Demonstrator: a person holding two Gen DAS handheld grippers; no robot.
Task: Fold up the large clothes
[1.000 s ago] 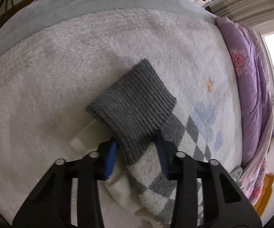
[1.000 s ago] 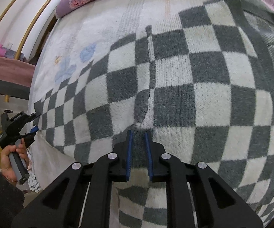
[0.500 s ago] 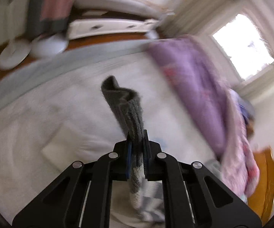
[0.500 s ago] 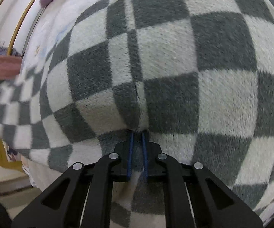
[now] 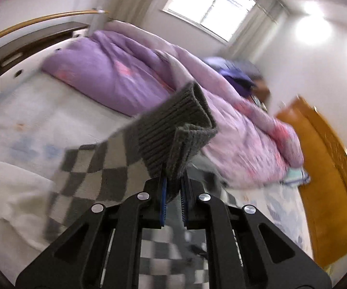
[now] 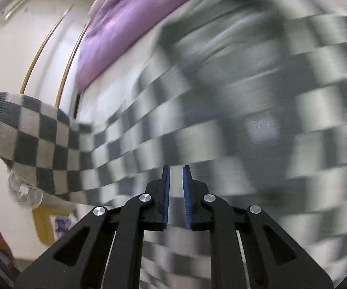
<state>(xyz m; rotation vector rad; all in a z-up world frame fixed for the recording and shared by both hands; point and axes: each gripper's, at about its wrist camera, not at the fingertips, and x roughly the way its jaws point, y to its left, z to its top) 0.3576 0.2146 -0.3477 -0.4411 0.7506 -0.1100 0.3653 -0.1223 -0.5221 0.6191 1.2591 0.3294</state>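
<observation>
Ribbed grey cuff now aloft off the bed — left tongs pinching it, right tongs opening, empty — checkered sweater blurred.

This is a bedroom in a home. A wide bed with a pale fleecy sheet carries a rumpled purple and pink flowered quilt along its far side, under a bright curtained window in a white wall. Beside the bed stands an orange-brown wooden door, and a small white floor fan sits on the floor.
</observation>
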